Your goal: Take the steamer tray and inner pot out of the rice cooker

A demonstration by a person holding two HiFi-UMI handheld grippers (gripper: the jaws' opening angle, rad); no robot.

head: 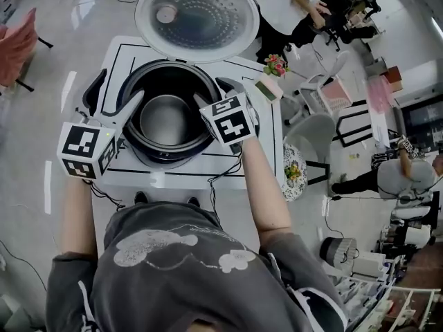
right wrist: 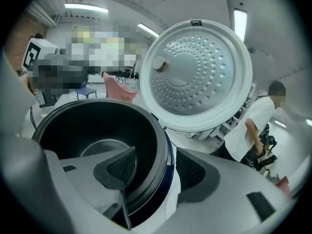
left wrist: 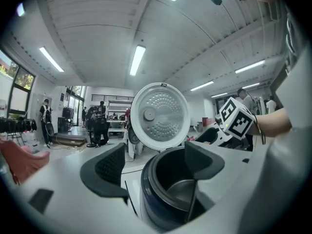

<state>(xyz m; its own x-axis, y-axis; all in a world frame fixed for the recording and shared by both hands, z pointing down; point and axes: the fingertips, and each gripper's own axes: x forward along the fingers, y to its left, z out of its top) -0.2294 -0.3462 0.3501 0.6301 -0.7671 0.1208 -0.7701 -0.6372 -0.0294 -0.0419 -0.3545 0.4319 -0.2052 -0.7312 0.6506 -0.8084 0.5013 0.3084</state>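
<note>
The rice cooker (head: pixel 149 151) stands on a white table with its round lid (head: pixel 197 9) swung up at the far side. Its dark inner pot (head: pixel 166 120) sits inside, grey bottom showing. No steamer tray shows in any view. My left gripper (head: pixel 116 92) is open and straddles the cooker's left rim, one finger inside the pot (left wrist: pixel 183 189) and one outside. My right gripper (head: pixel 216 93) is open and straddles the right rim the same way: in the right gripper view its left pad (right wrist: pixel 117 167) hangs inside the pot (right wrist: pixel 97 147), and no pad presses the wall.
The white table (head: pixel 263 158) carries a small flower pot (head: pixel 275 66) and a pale box (head: pixel 266 87) at its far right corner. White chairs (head: pixel 315 126) stand to the right, a pink chair (head: pixel 14 47) to the left. People sit and stand further off.
</note>
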